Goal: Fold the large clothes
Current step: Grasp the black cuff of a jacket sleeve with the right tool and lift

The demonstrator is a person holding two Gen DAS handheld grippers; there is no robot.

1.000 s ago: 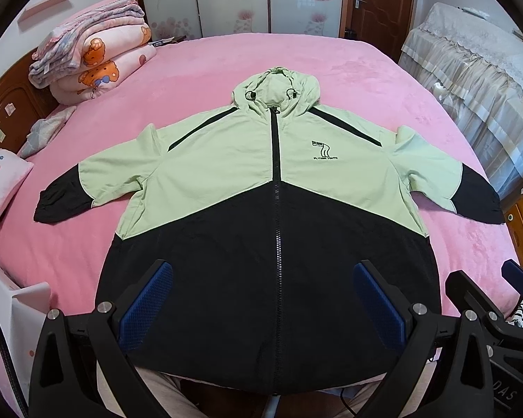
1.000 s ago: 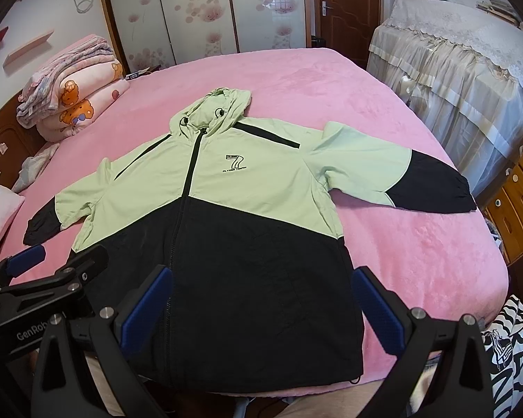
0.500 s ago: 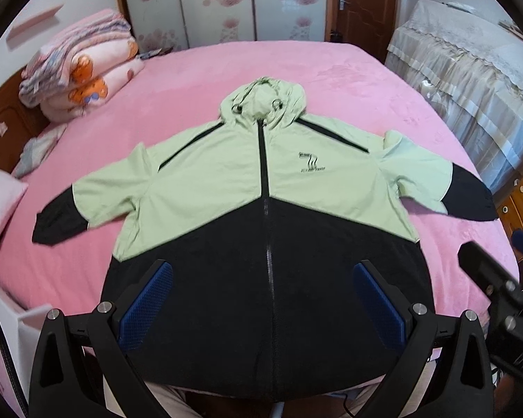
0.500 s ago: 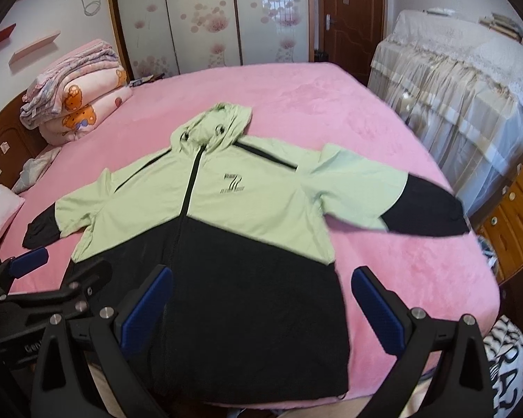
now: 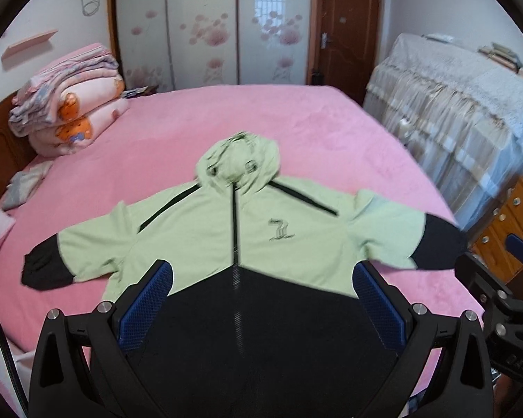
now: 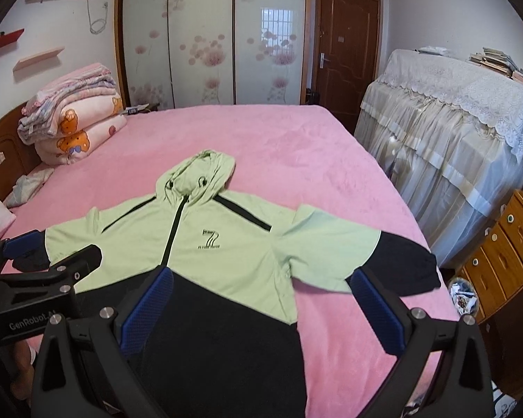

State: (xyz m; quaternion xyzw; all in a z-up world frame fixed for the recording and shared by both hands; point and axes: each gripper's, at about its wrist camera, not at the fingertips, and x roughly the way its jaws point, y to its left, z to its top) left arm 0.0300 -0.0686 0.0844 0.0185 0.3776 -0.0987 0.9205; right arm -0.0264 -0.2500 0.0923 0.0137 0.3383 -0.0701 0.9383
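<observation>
Left wrist view: the left gripper [image 5: 261, 299] and right gripper [image 6: 261, 299], both spread and empty, have been raised from the flat jacket [image 5: 247, 244]; folding is unstarted.

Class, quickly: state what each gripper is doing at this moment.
Left gripper: open, holding nothing, above the jacket.
Right gripper: open, holding nothing, above the same jacket.
</observation>
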